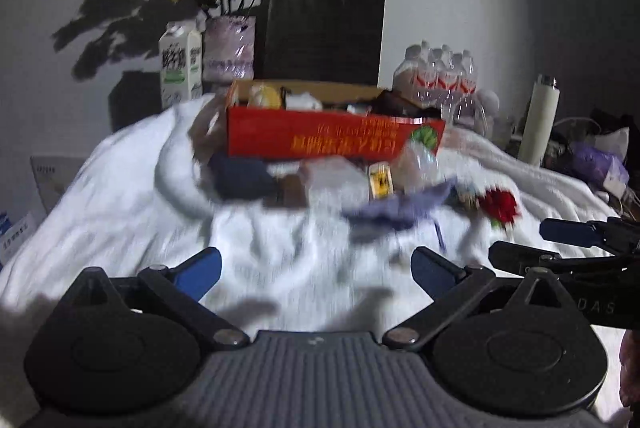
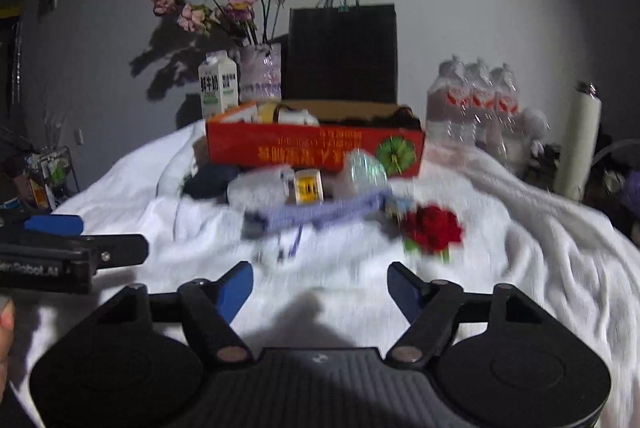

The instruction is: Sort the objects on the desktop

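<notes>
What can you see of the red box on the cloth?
The red box is a long, open-topped carton, cardboard by the look, with yellow print upside down and a green round graphic on its front. It sits level on the white cloth, ahead of the black bag. Several blurred items fill it; clutter lies against its front.

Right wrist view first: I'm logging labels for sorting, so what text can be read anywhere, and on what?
"鲜牛奶": milk carton.
"...en Robot.AI", start cut off: left gripper body.
"DAS": right gripper body, left wrist view.
Yellow print on red box: upside down, blurred.
Yellow packet, bottle labels: unreadable.
</notes>
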Demonstrator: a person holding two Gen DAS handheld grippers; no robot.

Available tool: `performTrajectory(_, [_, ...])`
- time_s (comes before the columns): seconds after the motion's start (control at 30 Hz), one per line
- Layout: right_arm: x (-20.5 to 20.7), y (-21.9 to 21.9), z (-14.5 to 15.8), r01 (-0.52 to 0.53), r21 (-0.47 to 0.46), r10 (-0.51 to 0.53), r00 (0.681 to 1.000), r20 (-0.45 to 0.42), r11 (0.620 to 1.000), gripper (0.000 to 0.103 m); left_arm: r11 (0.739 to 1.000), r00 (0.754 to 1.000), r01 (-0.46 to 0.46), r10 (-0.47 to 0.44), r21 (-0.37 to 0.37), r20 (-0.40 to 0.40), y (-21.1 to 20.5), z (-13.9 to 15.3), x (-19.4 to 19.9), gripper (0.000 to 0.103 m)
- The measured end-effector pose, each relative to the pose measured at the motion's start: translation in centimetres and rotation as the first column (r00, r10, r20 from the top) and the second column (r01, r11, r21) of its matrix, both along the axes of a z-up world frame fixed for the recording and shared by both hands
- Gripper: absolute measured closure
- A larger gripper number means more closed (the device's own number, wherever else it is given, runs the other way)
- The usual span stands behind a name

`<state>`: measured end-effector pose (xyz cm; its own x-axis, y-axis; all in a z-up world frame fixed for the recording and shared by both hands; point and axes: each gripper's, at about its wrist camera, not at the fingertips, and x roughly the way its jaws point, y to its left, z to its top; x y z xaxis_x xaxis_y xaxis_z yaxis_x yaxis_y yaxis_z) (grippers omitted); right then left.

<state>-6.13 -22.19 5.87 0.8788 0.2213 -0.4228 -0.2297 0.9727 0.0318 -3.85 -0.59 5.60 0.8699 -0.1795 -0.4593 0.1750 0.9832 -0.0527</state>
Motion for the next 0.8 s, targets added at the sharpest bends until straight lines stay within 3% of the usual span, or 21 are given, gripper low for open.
performTrajectory(0.2, [9.0, 0.4, 1.9, -0.088, 0.057, 0.09, 0.996, -0.024, 0.994, 0.069, 0.997, 0.997, 0.059, -0.056, 0.051, -0.044, -2.4, -1.1, 9.5, 0.0])
performTrajectory(0.33, [12.5, 2.3, 1.0, -0.19, 0.004, 0.189, 0.978, -0.092, 0.982, 0.071, 0.992, 0.991, 0.087, -0.077, 0.092, -0.105, -3.7, -3.3, 13.2, 0.0])
performTrajectory(0.4, [13.2, 3.0, 0.4, -0.196, -0.016, 0.194, 0.977, -0.092, 0.98, 0.076, 0.986, 0.989, 0.105, -0.09, 0.128, -0.117, -4.4, -4.1, 14.2, 0.0])
performTrajectory(0.5, [14.1, 2.8, -0.2, -0.188, -0.015, 0.186, 0.977, -0.108, 0.982, 0.076, 0.981, 0.99, 0.112, -0.096, 0.16, -0.107, -5.2, -4.8, 15.0, 0.001])
performTrajectory(0.53, [14.3, 2.7, -0.4, -0.183, -0.009, 0.181, 0.977, -0.112, 0.983, 0.076, 0.98, 0.991, 0.106, -0.089, 0.168, -0.104, -5.4, -4.9, 15.2, 0.003])
performTrajectory(0.63, [14.5, 2.2, -0.4, -0.191, 0.006, 0.19, 0.975, -0.119, 0.982, 0.076, 0.982, 0.991, 0.101, -0.085, 0.162, -0.103, -5.2, -5.1, 15.5, 0.027])
performTrajectory(0.8, [14.1, 2.2, -0.7, -0.228, -0.02, 0.225, 0.967, -0.117, 0.973, 0.075, 0.99, 0.989, 0.083, -0.069, 0.112, -0.127, -3.5, -5.0, 15.3, 0.03])
